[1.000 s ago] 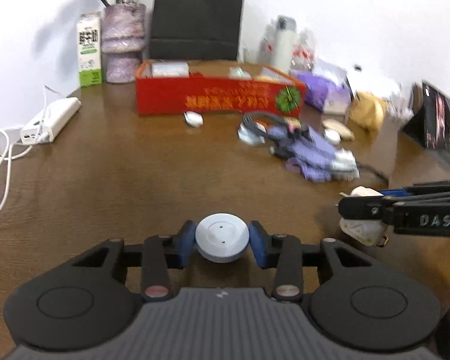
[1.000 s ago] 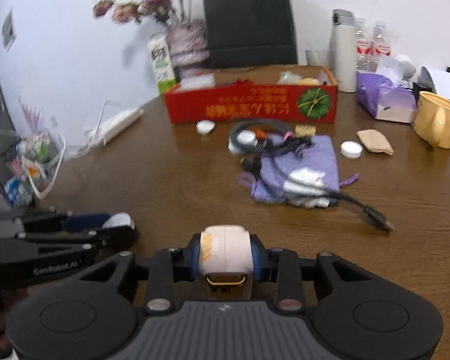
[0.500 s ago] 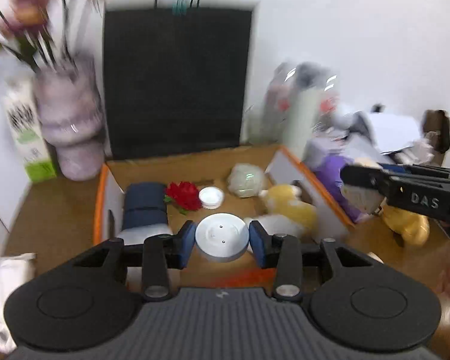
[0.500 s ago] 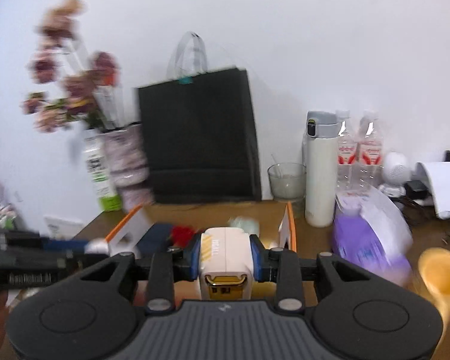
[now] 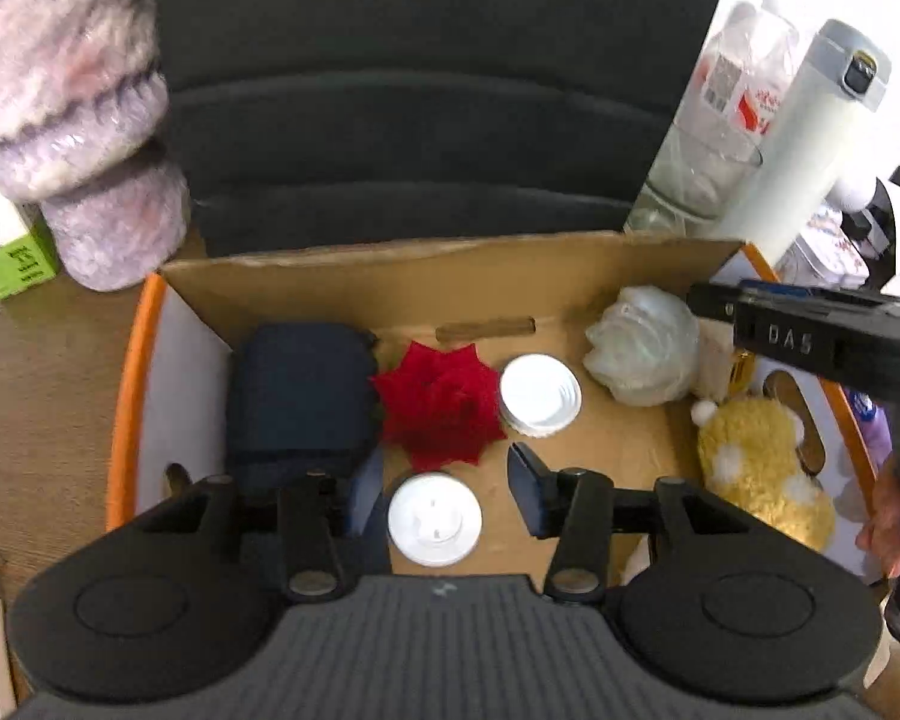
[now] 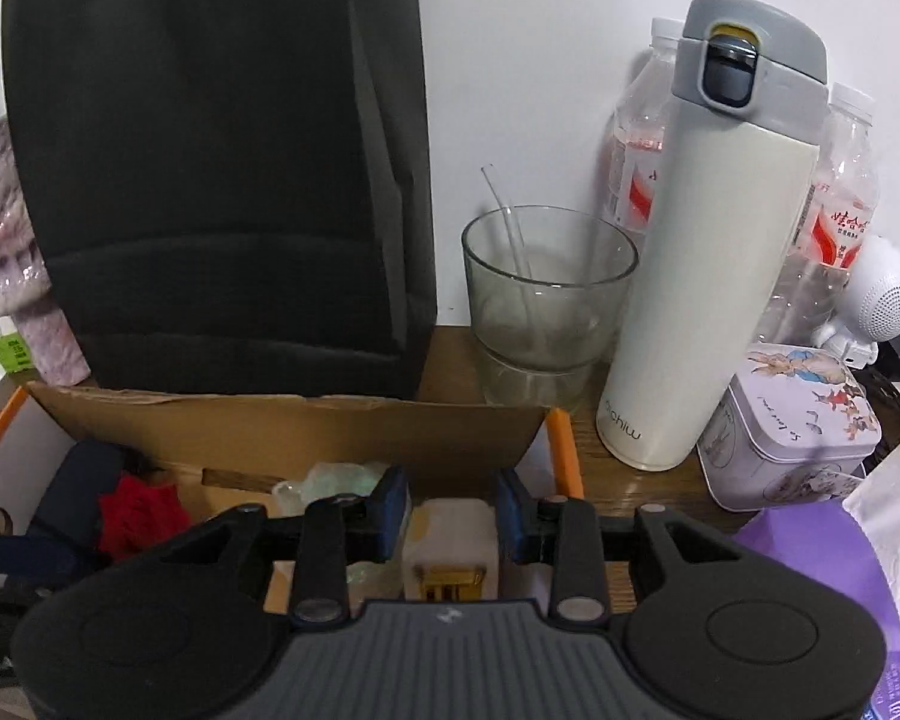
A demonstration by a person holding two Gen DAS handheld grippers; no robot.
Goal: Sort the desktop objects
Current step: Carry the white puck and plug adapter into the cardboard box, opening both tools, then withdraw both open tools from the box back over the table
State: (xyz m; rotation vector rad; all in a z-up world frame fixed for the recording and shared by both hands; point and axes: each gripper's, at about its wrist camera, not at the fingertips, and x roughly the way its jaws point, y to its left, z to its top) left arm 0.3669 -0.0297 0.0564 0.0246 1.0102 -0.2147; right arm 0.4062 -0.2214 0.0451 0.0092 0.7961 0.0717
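Note:
An open cardboard box [image 5: 390,276] with orange edges lies below both grippers. It holds a dark blue pouch [image 5: 300,390], a red flower [image 5: 438,408], a white lid [image 5: 540,396], a pale green lump [image 5: 642,354] and a yellow plush [image 5: 756,468]. My left gripper [image 5: 444,495] hangs over the box with its jaws opening. A white round cap [image 5: 435,519] sits loose between them, clear of both pads. My right gripper [image 6: 453,507] is over the box's right end, jaws opening. The white plug adapter [image 6: 453,546] has slipped low between its pads.
Behind the box stand a black paper bag [image 6: 222,168], a purple vase [image 5: 72,120] and a green-white carton [image 5: 6,258]. To the right are a glass [image 6: 546,306], a white thermos [image 6: 702,276], water bottles [image 6: 840,222], a picture tin [image 6: 792,420] and a purple pack [image 6: 810,564].
Both grippers swept from over the open table to above the box and tilted down. Their jaws have widened; the cap and the plug adapter, gripped before, now sit loose and lower.

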